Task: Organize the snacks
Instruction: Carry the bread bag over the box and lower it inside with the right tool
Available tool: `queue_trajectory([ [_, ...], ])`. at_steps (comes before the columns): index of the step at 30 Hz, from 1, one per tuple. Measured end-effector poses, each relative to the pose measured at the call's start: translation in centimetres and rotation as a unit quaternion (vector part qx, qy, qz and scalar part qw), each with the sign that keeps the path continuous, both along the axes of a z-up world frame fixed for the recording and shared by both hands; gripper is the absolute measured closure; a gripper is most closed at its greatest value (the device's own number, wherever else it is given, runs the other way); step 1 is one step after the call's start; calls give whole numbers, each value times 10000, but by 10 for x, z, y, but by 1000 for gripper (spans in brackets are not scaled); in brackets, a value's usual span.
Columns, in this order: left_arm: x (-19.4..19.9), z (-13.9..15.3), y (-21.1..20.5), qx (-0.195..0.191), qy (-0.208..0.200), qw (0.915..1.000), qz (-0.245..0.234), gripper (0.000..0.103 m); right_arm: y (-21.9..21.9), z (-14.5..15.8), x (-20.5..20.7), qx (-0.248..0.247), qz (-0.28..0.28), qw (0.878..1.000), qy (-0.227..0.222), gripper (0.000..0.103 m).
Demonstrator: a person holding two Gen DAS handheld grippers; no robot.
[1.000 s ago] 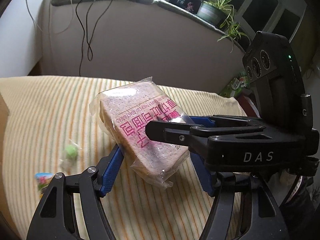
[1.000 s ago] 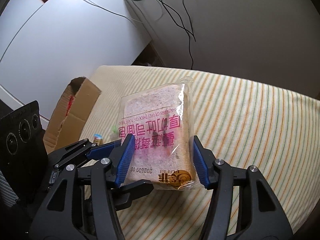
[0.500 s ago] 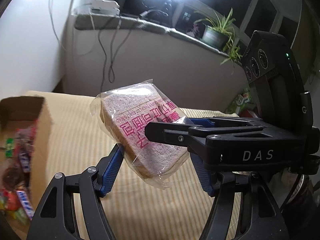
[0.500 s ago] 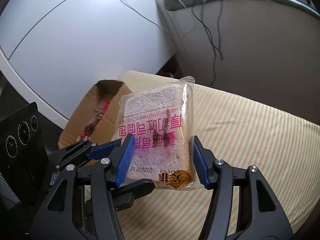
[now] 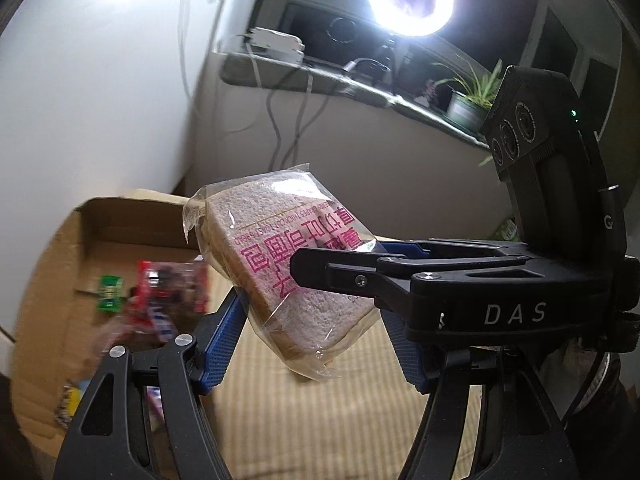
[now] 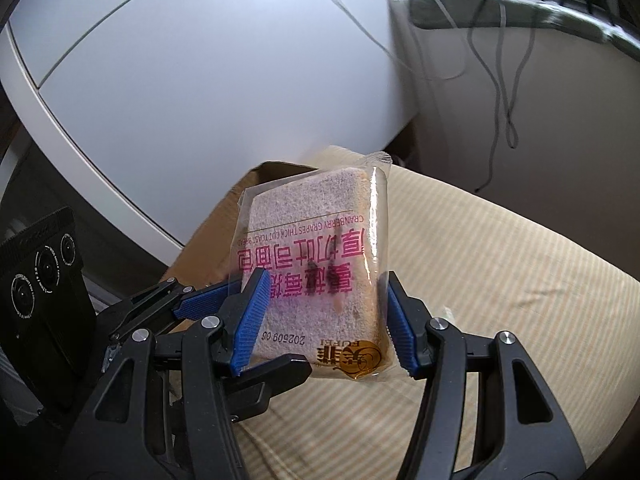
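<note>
A clear packet of sliced toast bread with pink print (image 5: 280, 264) (image 6: 320, 264) hangs in the air above the striped cloth. My right gripper (image 6: 324, 284) is shut on its two side edges with blue pads. In the left wrist view the right gripper (image 5: 340, 256) crosses in front from the right. My left gripper (image 5: 312, 320) is shut on the same packet lower down, its left pad (image 5: 224, 336) against the bread. An open cardboard box (image 5: 60, 280) (image 6: 224, 232) lies left of and below the packet, with red and green snack packets (image 5: 168, 292) inside.
The striped cloth (image 5: 320, 420) (image 6: 500, 280) covers the surface beneath. A white curved panel (image 6: 200, 80) rises behind the box. A sill with a white device and hanging cables (image 5: 280, 48), a ring light (image 5: 412, 0) and a potted plant (image 5: 468, 100) stand at the back.
Both grippers carried the bread packet up and to the left over the cloth. The cardboard box with its snacks came into view and now sits close beside the packet.
</note>
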State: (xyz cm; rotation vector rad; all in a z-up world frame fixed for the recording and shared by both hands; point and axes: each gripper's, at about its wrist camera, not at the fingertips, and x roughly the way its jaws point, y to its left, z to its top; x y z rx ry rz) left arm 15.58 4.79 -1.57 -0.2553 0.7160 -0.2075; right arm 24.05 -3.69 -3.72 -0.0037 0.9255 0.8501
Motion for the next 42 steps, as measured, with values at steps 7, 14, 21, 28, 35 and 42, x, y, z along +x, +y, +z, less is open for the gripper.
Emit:
queue_trajectory([
  [7, -8, -3, 37, 103, 27, 9993, 358, 36, 48, -6, -3, 69, 305, 9994, 123, 44],
  [14, -15, -8, 71, 131, 98, 9979, 634, 36, 92, -15, -2, 24, 574, 9982, 187, 44],
  [21, -8, -20, 93, 222, 293, 9960, 819, 36, 122, -32, 2, -81, 715, 9968, 341, 44],
  [28, -6, -29, 106, 259, 409, 9944, 935, 36, 151, -47, 6, -181, 739, 9960, 477, 44],
  [35, 0, -33, 109, 541, 427, 9914, 1109, 36, 165, -49, 5, -508, 711, 9959, 233, 42],
  [42, -7, -30, 114, 594, 370, 9903, 1197, 36, 162, -40, 2, -518, 612, 9968, 61, 30],
])
